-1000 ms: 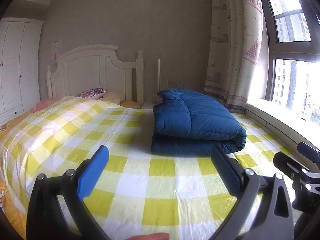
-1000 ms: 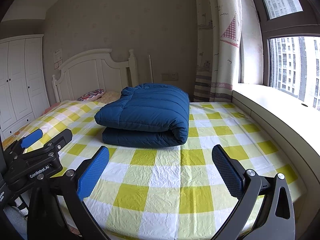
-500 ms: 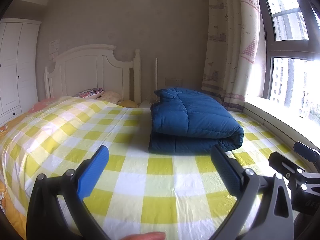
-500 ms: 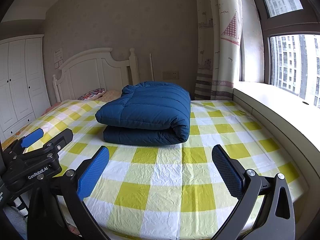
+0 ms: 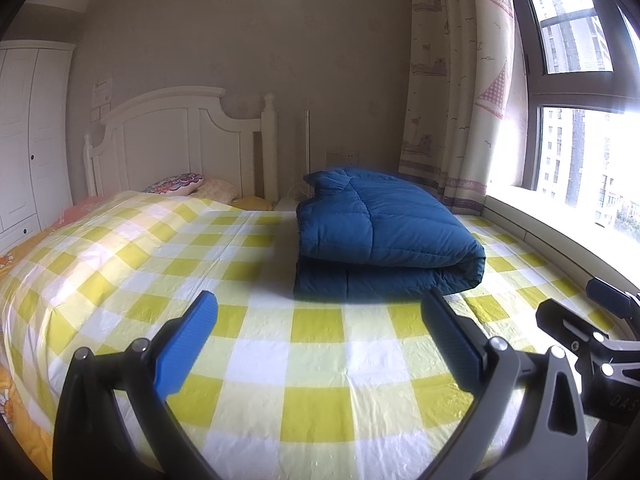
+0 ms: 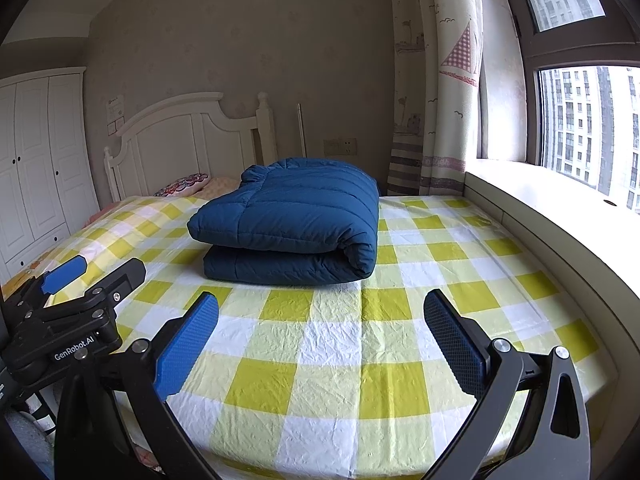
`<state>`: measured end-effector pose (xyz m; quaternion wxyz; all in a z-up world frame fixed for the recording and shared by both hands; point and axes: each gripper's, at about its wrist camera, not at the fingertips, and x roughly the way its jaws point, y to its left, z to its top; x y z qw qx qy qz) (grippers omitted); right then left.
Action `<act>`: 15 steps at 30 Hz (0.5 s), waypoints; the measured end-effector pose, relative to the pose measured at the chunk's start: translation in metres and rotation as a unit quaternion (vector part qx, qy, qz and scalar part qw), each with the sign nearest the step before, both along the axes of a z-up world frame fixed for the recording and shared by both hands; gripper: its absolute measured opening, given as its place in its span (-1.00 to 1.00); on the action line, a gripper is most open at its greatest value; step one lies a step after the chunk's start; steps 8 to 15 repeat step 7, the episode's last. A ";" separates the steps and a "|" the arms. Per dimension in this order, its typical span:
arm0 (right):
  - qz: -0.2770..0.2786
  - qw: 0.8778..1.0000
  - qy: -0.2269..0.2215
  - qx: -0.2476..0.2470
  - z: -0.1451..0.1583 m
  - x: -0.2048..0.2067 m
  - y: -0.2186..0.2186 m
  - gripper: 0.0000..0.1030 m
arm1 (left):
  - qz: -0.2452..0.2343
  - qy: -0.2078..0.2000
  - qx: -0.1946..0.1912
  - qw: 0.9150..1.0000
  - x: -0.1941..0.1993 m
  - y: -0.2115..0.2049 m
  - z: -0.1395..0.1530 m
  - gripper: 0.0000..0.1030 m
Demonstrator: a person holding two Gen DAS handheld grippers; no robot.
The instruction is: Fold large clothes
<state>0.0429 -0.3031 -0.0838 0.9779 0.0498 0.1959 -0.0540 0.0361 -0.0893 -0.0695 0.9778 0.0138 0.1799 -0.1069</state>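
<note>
both wrist views low at bed [image 5: 320, 360] foot, facing headboard [image 6: 180, 136], side by side

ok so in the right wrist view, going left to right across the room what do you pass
white wardrobe → white headboard → folded blue quilted garment on the checked bed → sailboat curtain → window

Navy quilted jacket [image 6: 292, 216]; yellow-white checked sheet [image 6: 340, 340]; white headboard [image 6: 180, 140].
</note>
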 end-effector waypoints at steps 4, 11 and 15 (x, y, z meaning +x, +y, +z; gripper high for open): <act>0.000 1.000 0.006 0.001 -0.003 0.002 0.002 0.91 | -0.001 0.014 -0.010 1.000 0.005 0.005 -0.003 0.96; 0.001 1.000 0.010 -0.001 -0.005 0.005 0.003 0.91 | 0.004 0.022 -0.014 1.000 0.009 0.010 -0.007 0.96; 0.001 1.000 0.010 -0.001 -0.005 0.005 0.003 0.91 | 0.004 0.022 -0.014 1.000 0.009 0.010 -0.007 0.96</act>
